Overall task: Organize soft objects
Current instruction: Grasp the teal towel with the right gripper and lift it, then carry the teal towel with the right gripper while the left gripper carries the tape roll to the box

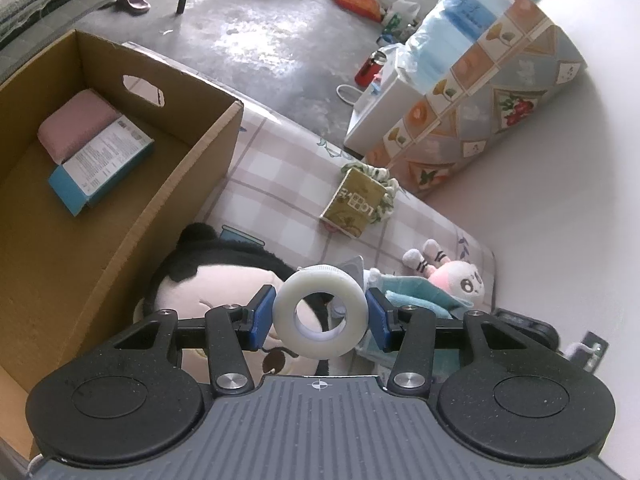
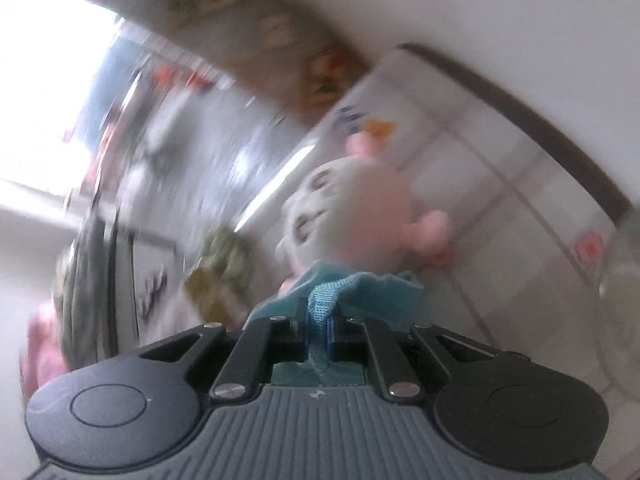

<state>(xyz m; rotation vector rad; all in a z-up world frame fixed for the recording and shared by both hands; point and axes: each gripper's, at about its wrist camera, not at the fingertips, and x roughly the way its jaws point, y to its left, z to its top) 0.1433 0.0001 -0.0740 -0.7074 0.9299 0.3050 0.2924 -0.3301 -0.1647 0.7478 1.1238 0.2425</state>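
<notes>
My left gripper (image 1: 320,312) is shut on a white tape roll (image 1: 286,312), its blue pads pressing the roll's two sides above a checked mattress (image 1: 280,168). Below it lies a big plush doll with black hair (image 1: 224,280). To the right are a teal cloth (image 1: 416,296) and a small pink and white plush (image 1: 460,280). The right wrist view is blurred by motion. There my right gripper (image 2: 319,320) is shut on a fold of the teal cloth (image 2: 360,288), with the pink and white plush (image 2: 352,200) just beyond it.
An open cardboard box (image 1: 192,168) stands at the left, holding a pink pad (image 1: 76,124) and a blue and white packet (image 1: 100,160). A green-gold packet (image 1: 356,204) lies on the mattress. A patterned bundle (image 1: 500,112) and a white wall lie beyond, with grey floor further off.
</notes>
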